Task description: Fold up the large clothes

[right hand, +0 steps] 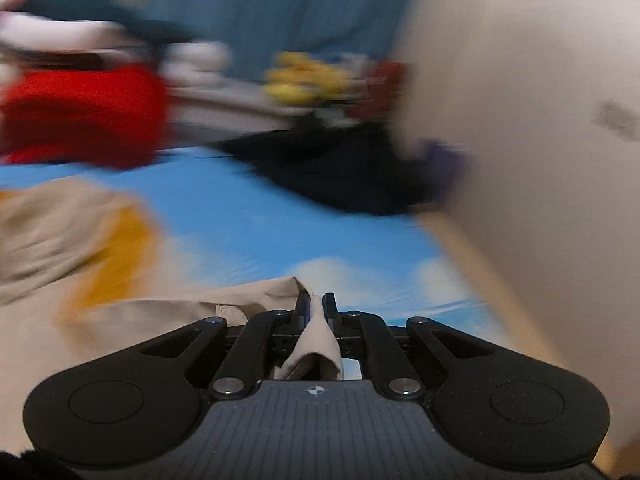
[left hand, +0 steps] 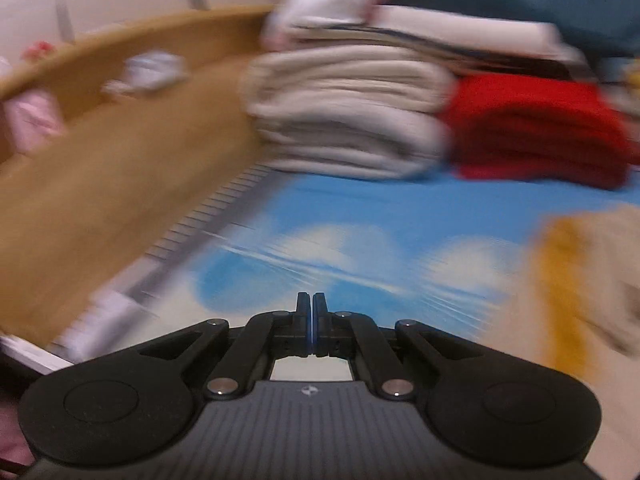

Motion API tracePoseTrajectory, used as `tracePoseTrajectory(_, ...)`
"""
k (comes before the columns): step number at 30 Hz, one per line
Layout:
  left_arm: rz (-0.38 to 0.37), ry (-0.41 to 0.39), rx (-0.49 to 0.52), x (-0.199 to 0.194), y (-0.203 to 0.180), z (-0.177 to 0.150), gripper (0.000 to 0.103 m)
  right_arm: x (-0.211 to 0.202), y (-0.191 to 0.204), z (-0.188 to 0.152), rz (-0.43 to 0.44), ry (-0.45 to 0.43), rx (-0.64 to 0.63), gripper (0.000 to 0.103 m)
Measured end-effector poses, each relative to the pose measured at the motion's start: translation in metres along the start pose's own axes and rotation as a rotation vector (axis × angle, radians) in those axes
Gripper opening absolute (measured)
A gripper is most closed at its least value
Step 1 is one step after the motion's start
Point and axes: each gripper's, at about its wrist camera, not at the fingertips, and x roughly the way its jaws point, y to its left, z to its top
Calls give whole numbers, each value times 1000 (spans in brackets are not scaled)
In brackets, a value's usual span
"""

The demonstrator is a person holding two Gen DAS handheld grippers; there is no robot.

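Pinching a fold of beige cloth (right hand: pixel 316 336), the jaws of the right gripper (right hand: pixel 317 305) are clamped on it, and the rest of the cloth spreads to the left over the blue sheet with clouds (right hand: pixel 248 216). The jaws of the left gripper (left hand: pixel 311 305) are pressed together with nothing between them. Farther back lie a stack of white folded textiles (left hand: pixel 344 120) and, beside it, a red folded piece (left hand: pixel 536 128). Both views are blurred.
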Motion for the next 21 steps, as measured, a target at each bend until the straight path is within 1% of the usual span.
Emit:
tracePoseTrajectory(1, 78, -6, 0, 21, 6, 13, 0, 28, -19, 16, -120, -1, 14, 4)
tracePoseTrajectory(2, 136, 8, -31, 42, 15, 24, 0, 51, -36, 26, -222, -2, 38, 4)
tracePoseTrajectory(3, 146, 32, -77, 55, 25, 33, 0, 74, -58, 35, -348, 2, 81, 5)
tracePoseTrajectory(4, 112, 53, -124, 65, 35, 39, 0, 96, -86, 43, -494, 20, 166, 10)
tracePoseTrajectory(5, 53, 58, -165, 70, 38, 41, 6, 109, -106, 44, -571, 42, 242, 21)
tracePoseTrajectory(6, 3, 55, -181, 73, 36, 42, 12, 120, -119, 43, -605, 64, 307, 35)
tracePoseTrajectory(7, -48, 55, -176, 73, 28, 39, 38, 131, -126, 38, -584, 85, 360, 63)
tracePoseTrajectory(8, -84, 57, -163, 72, 19, 36, 78, 137, -125, 31, -527, 82, 375, 77)
tracePoseTrajectory(9, -111, 57, -150, 69, 12, 30, 94, 141, -118, 21, -456, 67, 373, 79)
tracePoseTrajectory(10, -131, 47, -133, 65, -1, 23, 102, 144, -106, 9, -393, 67, 359, 79)
tracePoseTrajectory(11, -155, 39, -102, 59, -14, 16, 102, 145, -93, -1, -335, 81, 349, 79)
tracePoseTrajectory(13, -232, 67, -29, 47, -44, -5, 102, 141, -67, -28, -189, 118, 370, 79)
tracePoseTrajectory(15, -341, 80, 36, 26, -64, -26, 102, 127, -36, -57, -20, 160, 435, 79)
tracePoseTrajectory(17, -463, 101, 118, -1, -80, -48, 102, 105, -1, -76, 123, 192, 479, 79)
tracePoseTrajectory(19, -582, 130, 182, -22, -90, -70, 102, 83, 35, -98, 252, 223, 502, 79)
tracePoseTrajectory(21, -705, 165, 254, -45, -98, -93, 103, 58, 66, -116, 333, 253, 491, 79)
